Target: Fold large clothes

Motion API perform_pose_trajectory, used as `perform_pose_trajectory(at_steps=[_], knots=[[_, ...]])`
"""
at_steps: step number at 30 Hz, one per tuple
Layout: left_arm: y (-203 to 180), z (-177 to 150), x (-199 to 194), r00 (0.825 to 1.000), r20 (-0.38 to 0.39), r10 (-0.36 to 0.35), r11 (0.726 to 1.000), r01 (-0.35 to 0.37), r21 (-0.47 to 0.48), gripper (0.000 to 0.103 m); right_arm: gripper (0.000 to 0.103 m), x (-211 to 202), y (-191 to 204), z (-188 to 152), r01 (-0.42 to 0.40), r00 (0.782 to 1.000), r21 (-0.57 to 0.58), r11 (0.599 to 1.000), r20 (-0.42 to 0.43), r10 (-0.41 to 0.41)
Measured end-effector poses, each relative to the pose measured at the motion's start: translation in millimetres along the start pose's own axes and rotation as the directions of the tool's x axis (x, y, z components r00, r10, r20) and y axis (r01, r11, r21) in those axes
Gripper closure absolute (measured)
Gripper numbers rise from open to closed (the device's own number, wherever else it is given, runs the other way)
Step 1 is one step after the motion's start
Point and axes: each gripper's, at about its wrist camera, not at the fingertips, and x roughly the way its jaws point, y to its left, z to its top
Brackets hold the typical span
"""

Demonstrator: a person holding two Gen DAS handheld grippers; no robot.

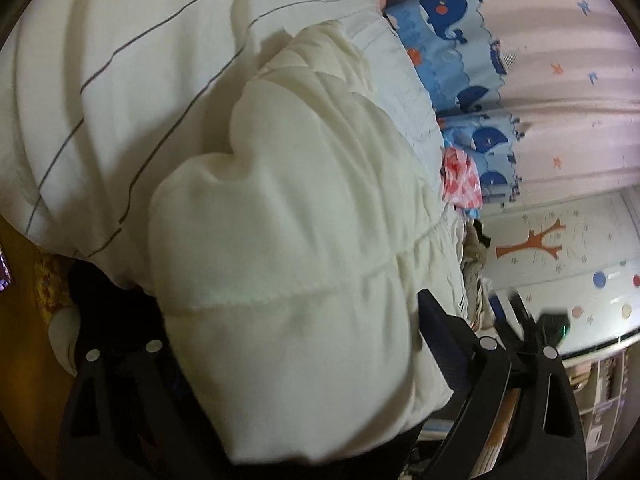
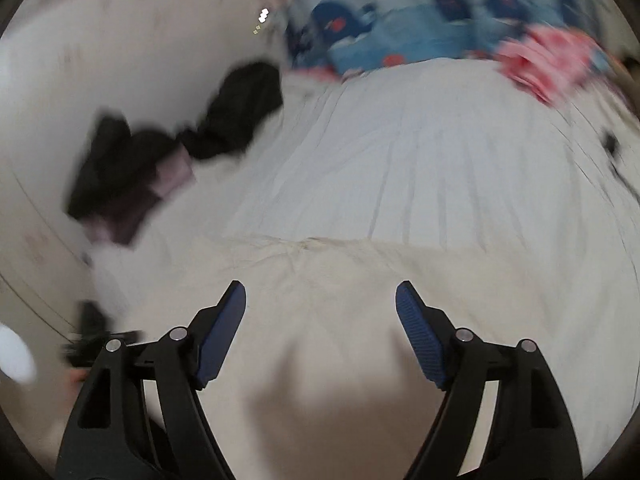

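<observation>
In the left wrist view, a cream-white padded quilted jacket fills the middle of the frame, bunched up in thick puffy rolls with stitched seams running across it. It lies on a white bed cover with thin dark stripes. The left gripper has its jaws spread wide, 1 black finger showing on each side of the jacket's bulging fabric; the fabric sits between them, and the left-hand pad is hidden behind the cloth, so whether any pad presses on it cannot be told. To the right hang a pale curtain with small stars and a blue whale-print fabric, with a pink-and-white patterned cloth beside it.

The right wrist view is blurred. The right gripper hangs over the cream jacket with its 2 blue ribbed pads well apart and nothing between them. Beyond the jacket stretches a wrinkled white bedsheet. A heap of black clothing with a mauve patch lies at the left, well apart from the jacket, and the blue whale-print fabric and the pink cloth lie along the far edge.
</observation>
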Motion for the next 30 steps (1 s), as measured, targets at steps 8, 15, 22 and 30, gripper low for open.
perform_pose_trajectory(at_steps=[8, 15, 22, 30], knots=[[2.2, 0.3, 10.7, 0.999, 0.028, -0.017, 1.000, 0.018, -0.021, 0.013, 0.025, 177.4, 21.9, -6.5, 0.202, 0.907, -0.161, 0.966, -0.342, -0.247], [7.5, 3.2, 11.8, 1.000, 0.020, -0.022, 1.000, 0.022, -0.008, 0.013, 0.016, 85.7, 78.2, -24.9, 0.132, 0.972, -0.232, 0.964, -0.162, -0.172], [0.4, 2.1, 4.2, 0.999, 0.052, 0.001, 1.000, -0.001, -0.007, 0.013, 0.012, 98.4, 87.0, -52.2, 0.161, 0.944, -0.288, 0.944, -0.233, -0.232], [4.6, 1.2, 4.6, 0.998, 0.062, 0.007, 1.000, -0.006, -0.019, 0.013, 0.009, 84.5, 101.9, -83.6, 0.149, 0.926, -0.399, 0.905, -0.266, -0.269]])
